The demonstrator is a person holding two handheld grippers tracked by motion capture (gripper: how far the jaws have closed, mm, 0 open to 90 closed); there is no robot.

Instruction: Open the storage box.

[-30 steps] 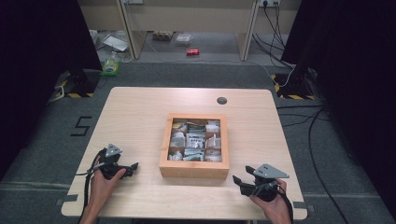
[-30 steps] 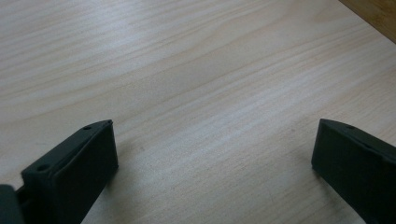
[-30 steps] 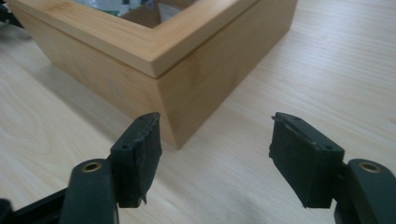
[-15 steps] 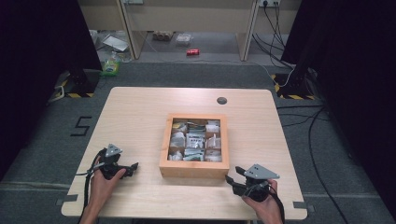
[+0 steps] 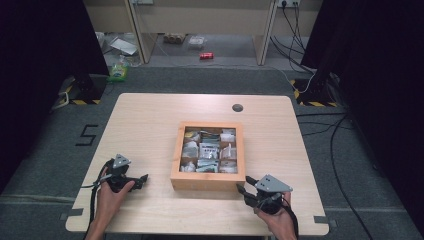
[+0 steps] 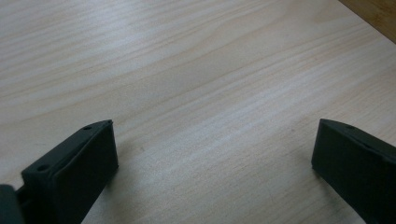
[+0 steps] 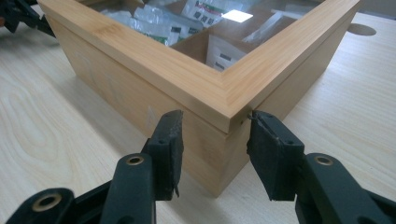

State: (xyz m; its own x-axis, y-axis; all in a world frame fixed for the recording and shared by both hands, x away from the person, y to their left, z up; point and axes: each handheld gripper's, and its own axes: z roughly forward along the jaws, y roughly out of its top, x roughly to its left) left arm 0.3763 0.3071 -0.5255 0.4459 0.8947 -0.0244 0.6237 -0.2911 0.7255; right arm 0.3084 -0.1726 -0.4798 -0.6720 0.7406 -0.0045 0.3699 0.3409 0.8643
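Both grippers (image 5: 142,178) (image 5: 241,190) hover open, right straddling the box (image 7: 140,84) corner.

Pale wood-grain table (image 5: 150,120), honey-tan wooden box (image 5: 207,180) holding white packets (image 5: 209,149), black jaws.

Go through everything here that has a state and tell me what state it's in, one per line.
Box: lid shut, flat on the table, packets visible through the clear top.
Left gripper: open, jaws wide apart over bare table, holding nothing.
Right gripper: open, jaws either side of the box's near corner, at the lid seam.
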